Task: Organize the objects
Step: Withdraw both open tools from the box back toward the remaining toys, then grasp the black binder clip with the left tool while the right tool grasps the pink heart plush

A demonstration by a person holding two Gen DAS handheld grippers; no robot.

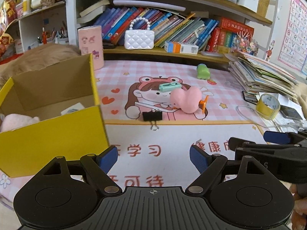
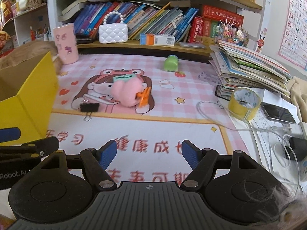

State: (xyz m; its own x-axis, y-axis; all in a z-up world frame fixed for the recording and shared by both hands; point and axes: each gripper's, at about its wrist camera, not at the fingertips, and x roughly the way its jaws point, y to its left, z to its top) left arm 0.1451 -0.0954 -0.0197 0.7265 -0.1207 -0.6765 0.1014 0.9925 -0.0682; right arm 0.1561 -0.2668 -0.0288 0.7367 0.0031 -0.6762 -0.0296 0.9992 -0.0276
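Note:
A yellow cardboard box (image 1: 53, 132) stands open at the left of the pink desk mat (image 1: 172, 134); it holds a pink soft item (image 1: 17, 121) and a small card. On the mat lie a pink squishy toy (image 1: 187, 100), a teal clip (image 1: 169, 86) behind it, an orange clip (image 1: 204, 103) at its right, a black binder clip (image 1: 152, 116) and a green frog toy (image 1: 203, 71). My left gripper (image 1: 153, 158) is open and empty beside the box. My right gripper (image 2: 148, 156) is open and empty above the mat's front, with the pink toy (image 2: 127, 94) and binder clip (image 2: 89, 107) ahead.
A pink cylinder (image 1: 91, 47) stands behind the box. A white pearl-handled purse (image 1: 139, 38) and books sit on the shelf. A stack of booklets (image 2: 249, 67), a yellow tape roll (image 2: 244, 103), a phone (image 2: 279, 115) and white cables (image 2: 268, 132) crowd the right side.

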